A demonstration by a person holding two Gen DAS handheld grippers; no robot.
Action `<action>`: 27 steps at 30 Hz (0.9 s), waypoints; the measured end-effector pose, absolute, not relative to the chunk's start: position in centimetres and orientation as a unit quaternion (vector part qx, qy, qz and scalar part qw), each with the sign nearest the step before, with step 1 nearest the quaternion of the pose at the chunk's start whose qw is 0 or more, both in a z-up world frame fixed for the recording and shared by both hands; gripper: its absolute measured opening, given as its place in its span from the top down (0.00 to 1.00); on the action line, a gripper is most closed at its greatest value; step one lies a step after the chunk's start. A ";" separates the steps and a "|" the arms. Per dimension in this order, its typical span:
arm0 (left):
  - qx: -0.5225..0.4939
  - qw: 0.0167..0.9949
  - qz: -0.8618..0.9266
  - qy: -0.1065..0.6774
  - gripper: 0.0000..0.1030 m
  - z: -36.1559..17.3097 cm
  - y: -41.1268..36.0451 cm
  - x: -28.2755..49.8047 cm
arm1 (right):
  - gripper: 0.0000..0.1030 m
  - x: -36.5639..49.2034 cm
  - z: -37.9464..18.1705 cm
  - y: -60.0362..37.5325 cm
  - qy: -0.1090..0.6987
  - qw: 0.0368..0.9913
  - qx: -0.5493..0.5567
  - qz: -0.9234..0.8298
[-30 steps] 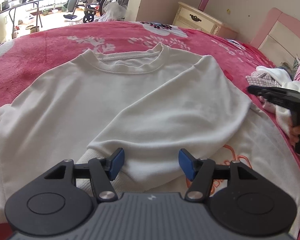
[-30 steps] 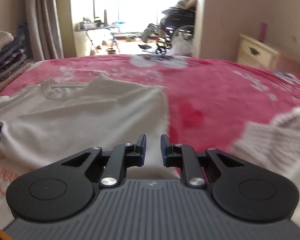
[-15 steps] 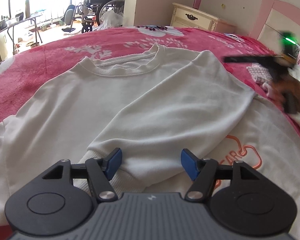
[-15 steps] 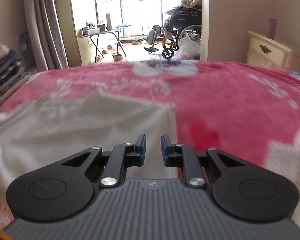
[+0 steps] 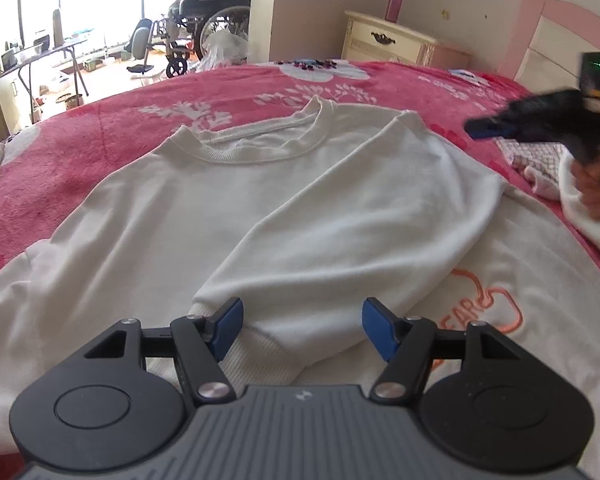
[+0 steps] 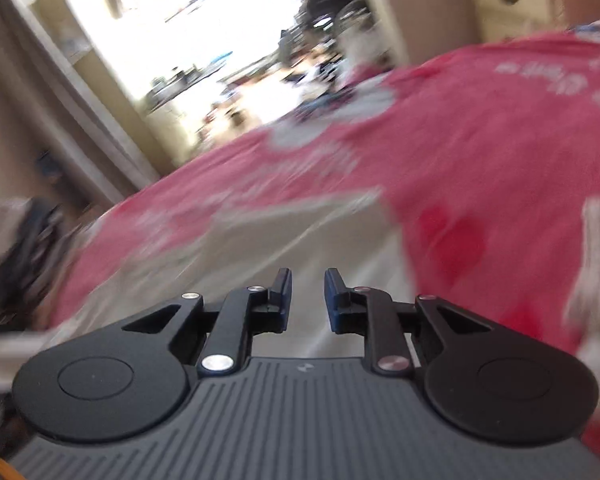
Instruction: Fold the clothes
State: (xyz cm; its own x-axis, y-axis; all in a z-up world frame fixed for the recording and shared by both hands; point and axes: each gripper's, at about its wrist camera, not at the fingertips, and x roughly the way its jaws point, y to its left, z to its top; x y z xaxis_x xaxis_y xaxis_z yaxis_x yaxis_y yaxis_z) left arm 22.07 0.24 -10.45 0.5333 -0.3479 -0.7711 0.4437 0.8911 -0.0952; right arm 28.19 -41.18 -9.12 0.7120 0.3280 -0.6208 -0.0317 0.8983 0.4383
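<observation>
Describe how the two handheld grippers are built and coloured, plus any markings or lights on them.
The left gripper has black linkage arms with silver pivot screws, round black discs at either side, a ribbed grey body with a small logo, and blue fingertip pads. The right gripper is built alike, its pads darker; seen from the left camera, a green light glows on its top.

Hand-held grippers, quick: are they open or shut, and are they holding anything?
Left hand-held gripper: open, holding nothing, over the folded sleeve.
Right hand-held gripper: empty, a small gap between its jaws, opening.
</observation>
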 end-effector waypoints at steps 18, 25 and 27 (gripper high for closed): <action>-0.131 0.890 -0.079 0.430 0.35 -1.2 16.1 12.0 | 0.80 24.9 -9.6 -13.1 0.434 0.836 0.044 0.334; -0.264 0.900 0.084 0.336 0.32 3.3 29.8 8.3 | 0.77 24.6 -9.1 -14.2 0.459 0.831 0.125 0.290; -0.311 0.887 0.147 0.309 0.31 3.2 33.7 7.0 | 0.77 24.4 -8.1 -15.3 0.464 0.825 0.162 0.281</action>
State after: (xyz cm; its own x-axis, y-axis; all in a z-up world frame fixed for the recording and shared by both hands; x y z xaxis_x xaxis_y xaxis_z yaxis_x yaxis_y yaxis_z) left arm 6.96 33.74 3.21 0.7653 0.0686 -0.6400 -0.4532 0.7635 -0.4600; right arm 24.44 -15.31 -8.14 0.4121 0.6135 -0.6737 -0.3138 0.7897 0.5272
